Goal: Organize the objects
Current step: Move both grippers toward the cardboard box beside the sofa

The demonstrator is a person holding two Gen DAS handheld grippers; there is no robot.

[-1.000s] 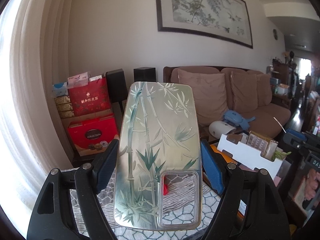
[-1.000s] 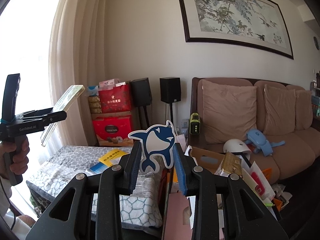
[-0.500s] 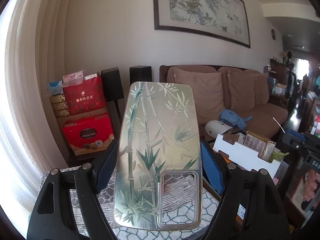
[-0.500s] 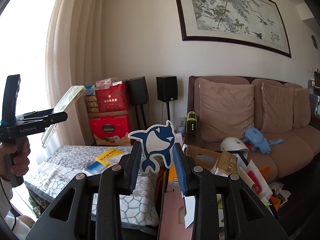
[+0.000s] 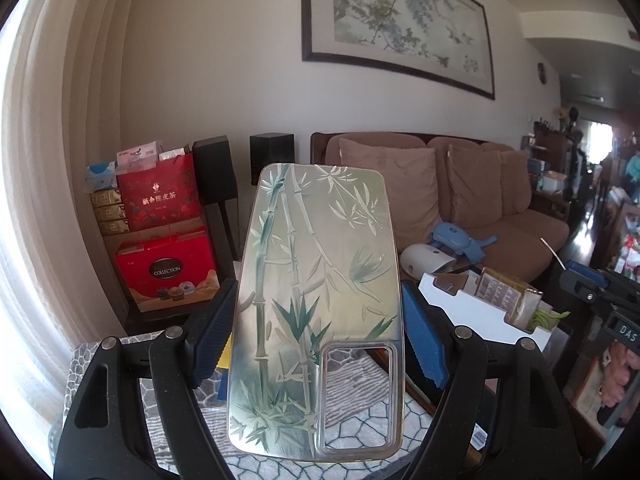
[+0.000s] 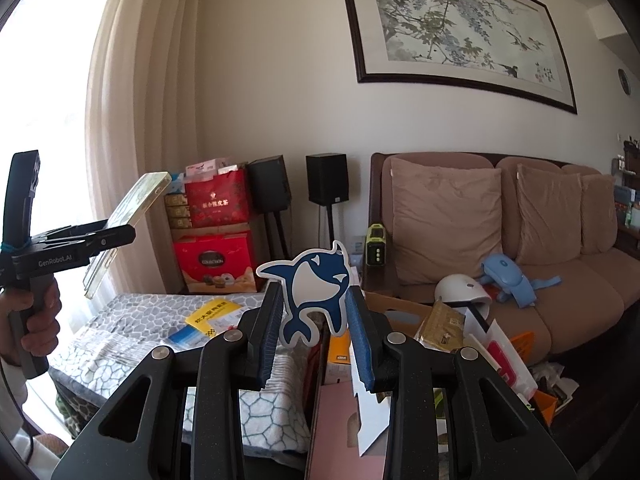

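Above the patterned counter (image 6: 132, 320), both tools carry something. Left gripper (image 5: 318, 320): fingers clamped on the long edges of a clear phone case (image 5: 316, 312) printed with bamboo, held aloft and tilted up. Right gripper (image 6: 314, 320): fingers closed on a blue-and-white whale sticker (image 6: 310, 288), upright, clear of the counter. Step in hand, by my reading: mid-carry, nothing set down yet. Next move calls for choosing a spot, perhaps the white cardboard box (image 5: 480, 308) of clutter, then lowering before releasing.
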